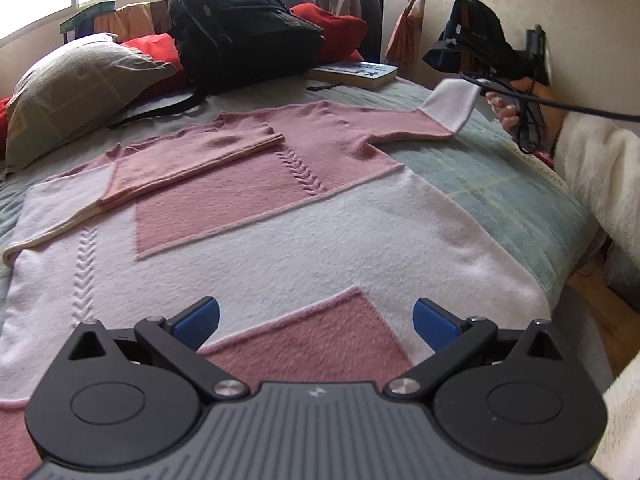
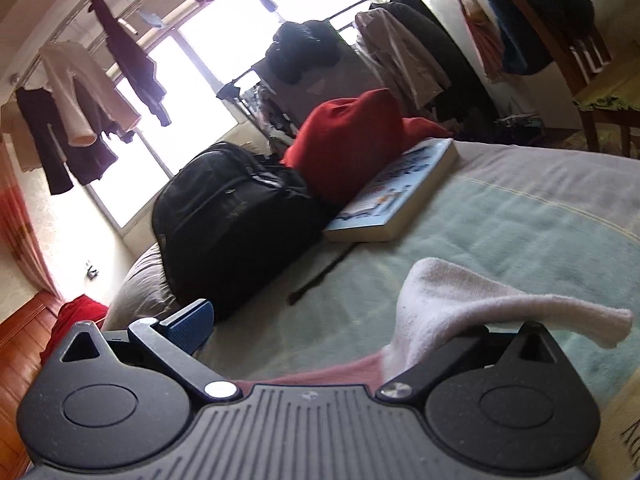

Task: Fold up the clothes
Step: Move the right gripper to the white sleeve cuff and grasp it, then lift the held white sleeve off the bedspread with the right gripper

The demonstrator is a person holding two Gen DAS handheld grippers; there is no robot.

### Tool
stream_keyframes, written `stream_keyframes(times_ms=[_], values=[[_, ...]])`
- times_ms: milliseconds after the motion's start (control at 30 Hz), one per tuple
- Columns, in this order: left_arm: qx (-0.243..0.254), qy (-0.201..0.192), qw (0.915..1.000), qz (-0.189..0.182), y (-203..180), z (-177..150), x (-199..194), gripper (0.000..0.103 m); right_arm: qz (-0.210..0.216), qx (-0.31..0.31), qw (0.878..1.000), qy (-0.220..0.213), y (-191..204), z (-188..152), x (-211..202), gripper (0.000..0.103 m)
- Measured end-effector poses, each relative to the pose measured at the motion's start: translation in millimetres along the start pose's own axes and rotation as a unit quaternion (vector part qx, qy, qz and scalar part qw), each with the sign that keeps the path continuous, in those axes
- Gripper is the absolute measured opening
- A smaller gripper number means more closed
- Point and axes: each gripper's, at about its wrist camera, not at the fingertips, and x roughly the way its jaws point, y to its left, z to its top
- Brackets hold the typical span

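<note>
One pink-and-white sweater is spread flat on the bed, its hem just ahead of the left hand-held gripper, which is held released with jaws wide apart. The sweater's long axis runs away from that gripper, neckline toward the backpack. One sleeve is folded across the chest; the other sleeve's white cuff is draped over one finger of the right hand-held gripper, whose jaws appear spread.

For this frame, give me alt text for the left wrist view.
A pink and white sweater lies flat on a bed, one sleeve folded across it. The open left gripper hovers over the hem; the right gripper lifts the other sleeve's cuff.
</note>
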Motion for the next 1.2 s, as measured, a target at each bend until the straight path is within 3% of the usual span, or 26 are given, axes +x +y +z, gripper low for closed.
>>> stream_keyframes(times_ms=[333, 700, 900, 1200], values=[[-0.001, 0.017, 0.9996, 0.022, 21.2, -20.5, -31.9, 0.102, 0.01, -0.035, 0.999, 0.019, 79.1, -10.6, 8.6, 0.103], [-0.009, 0.004, 0.9988, 0.047, 47.0, -35.7, -68.9, 0.102, 0.025, -0.056, 0.997, 0.044, 152.1, -31.8, 32.1, 0.103], [-0.032, 0.004, 0.9991, 0.028, 59.9, -41.6, -74.5, 0.102, 0.023, -0.065, 0.996, 0.056, 186.5, -46.5, 49.8, 0.103], [-0.034, 0.018, 0.9989, 0.029, 66.7, -50.6, -78.2, 0.102, 0.014, -0.07, 0.995, 0.071, 227.9, -72.7, 74.5, 0.103]])
